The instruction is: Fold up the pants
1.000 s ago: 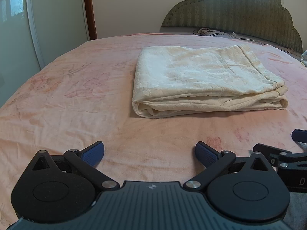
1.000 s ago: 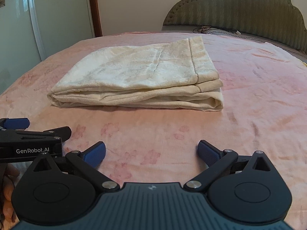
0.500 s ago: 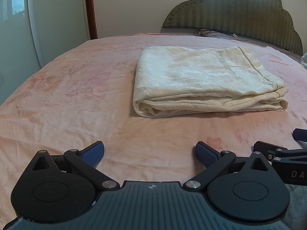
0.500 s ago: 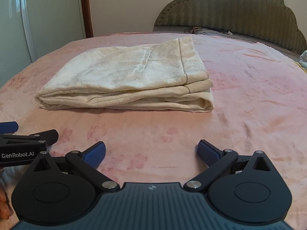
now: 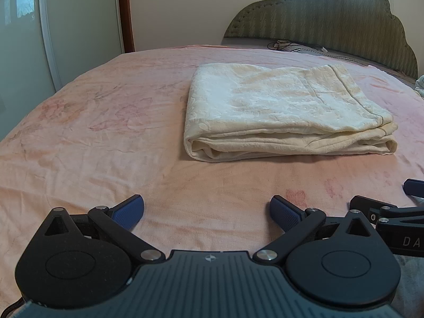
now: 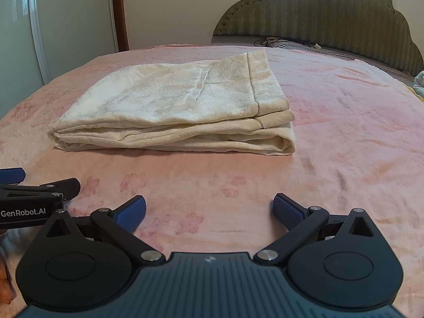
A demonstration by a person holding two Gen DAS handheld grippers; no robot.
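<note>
The cream pants [image 5: 286, 111] lie folded in a flat stack near the middle of the pink bed [image 5: 92, 137], well short of the headboard [image 5: 331, 18] at its far edge. The left gripper [image 5: 206, 213] and right gripper [image 6: 209, 212] hover side by side near the bed's near edge, apart from the pants, each with jaws spread wide and empty.

Black hand-held gripper [image 5: 207, 213], blue ribbed pads [image 5: 129, 211], silver screws.
</note>
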